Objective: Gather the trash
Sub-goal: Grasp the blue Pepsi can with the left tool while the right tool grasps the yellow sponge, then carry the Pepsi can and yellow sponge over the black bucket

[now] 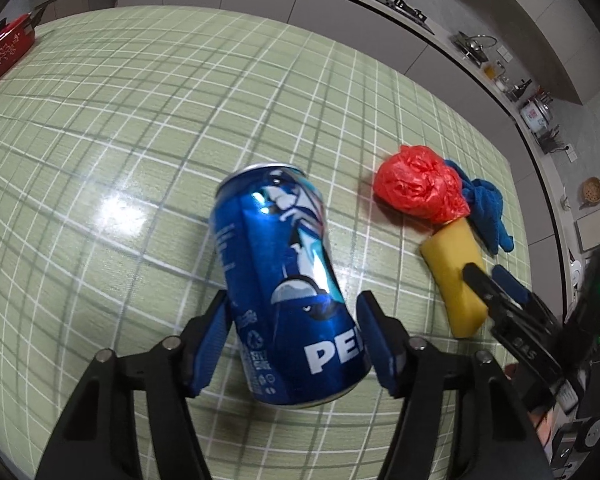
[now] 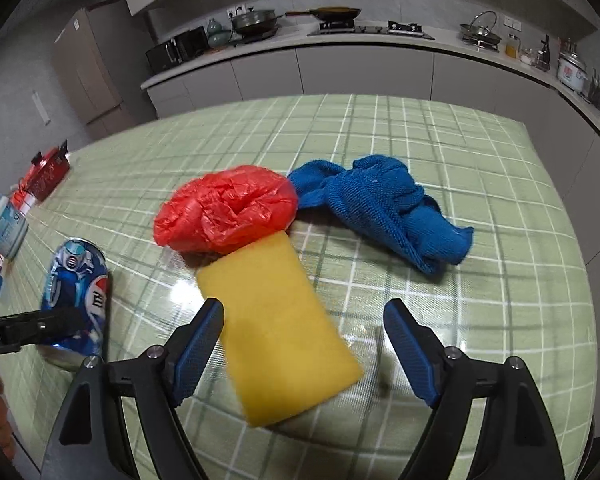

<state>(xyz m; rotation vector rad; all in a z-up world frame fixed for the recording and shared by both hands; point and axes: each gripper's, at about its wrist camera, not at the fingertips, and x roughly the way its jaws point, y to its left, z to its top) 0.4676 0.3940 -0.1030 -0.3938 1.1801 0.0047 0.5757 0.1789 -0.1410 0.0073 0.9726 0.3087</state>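
- The blue Pepsi can [image 1: 288, 280] is seen between the fingers of the left gripper [image 1: 292, 332], its long axis pointing away from the gripper; whether the pads already press on it cannot be told.
- The right gripper [image 2: 304, 344] is held apart over the yellow sponge [image 2: 276, 328], nothing clamped.
- Beyond the sponge, touching it, the red plastic bag [image 2: 228, 212] is found.

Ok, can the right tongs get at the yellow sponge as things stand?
Probably yes. The right tongs stand open over the yellow sponge, nothing covering its near end. Only the red plastic bag overlaps its far end.
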